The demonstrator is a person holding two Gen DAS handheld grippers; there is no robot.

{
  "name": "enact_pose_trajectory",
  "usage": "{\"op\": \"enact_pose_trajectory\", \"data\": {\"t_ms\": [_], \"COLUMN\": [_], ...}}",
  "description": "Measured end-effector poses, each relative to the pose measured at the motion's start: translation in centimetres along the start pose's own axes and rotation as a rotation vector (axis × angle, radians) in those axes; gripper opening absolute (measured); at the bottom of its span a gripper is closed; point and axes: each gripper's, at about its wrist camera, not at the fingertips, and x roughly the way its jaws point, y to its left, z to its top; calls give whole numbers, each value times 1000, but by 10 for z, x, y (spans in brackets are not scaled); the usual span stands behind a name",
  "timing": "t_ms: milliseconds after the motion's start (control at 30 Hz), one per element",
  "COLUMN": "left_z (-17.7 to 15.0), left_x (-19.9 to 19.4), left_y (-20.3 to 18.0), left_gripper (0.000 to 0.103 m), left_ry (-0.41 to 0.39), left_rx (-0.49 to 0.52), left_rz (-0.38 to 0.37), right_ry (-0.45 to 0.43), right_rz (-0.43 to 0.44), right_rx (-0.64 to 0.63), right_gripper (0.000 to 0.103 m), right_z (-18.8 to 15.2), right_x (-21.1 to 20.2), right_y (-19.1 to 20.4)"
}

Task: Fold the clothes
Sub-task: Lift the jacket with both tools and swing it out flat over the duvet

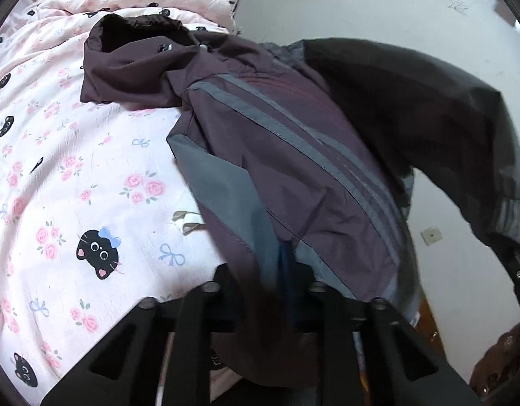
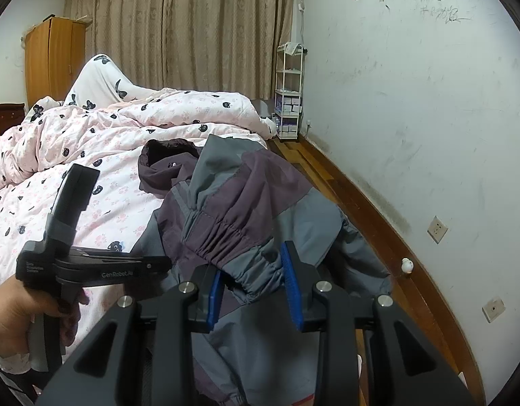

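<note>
A dark purple and grey hooded jacket (image 1: 287, 142) lies on the bed's right side, hood (image 1: 131, 30) toward the far end. My left gripper (image 1: 263, 291) is shut on the jacket's near fabric, which drapes over its fingers and hides the pads. In the right wrist view the jacket (image 2: 260, 196) fills the middle. My right gripper (image 2: 255, 284) is open, its blue pads (image 2: 292, 280) on either side of an elastic sleeve cuff (image 2: 239, 243), not pinching it. The left gripper's body (image 2: 90, 267), held in a hand, shows at the left.
A pink quilt with cat and rose print (image 1: 73, 176) covers the bed and is bunched at the far end (image 2: 131, 115). A white wall (image 2: 412, 118) and wooden floor strip (image 2: 334, 182) run along the right. A shelf rack (image 2: 288, 91) and wardrobe (image 2: 53, 61) stand far back.
</note>
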Motion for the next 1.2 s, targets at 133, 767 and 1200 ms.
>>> {"op": "enact_pose_trajectory", "data": {"t_ms": [133, 767, 1200], "left_z": [5, 36, 19], "left_x": [-16, -90, -190], "left_y": [11, 81, 211], "left_gripper": [4, 3, 3], "left_ry": [-42, -199, -308], "left_rx": [-28, -110, -274], "left_rz": [-30, 13, 269], "right_ry": [-7, -51, -41], "right_rz": [-9, -16, 163], "right_rx": [7, -5, -95], "right_gripper": [32, 32, 32], "right_z": [2, 38, 75], "right_x": [-3, -19, -11], "right_y": [-1, 20, 98]}}
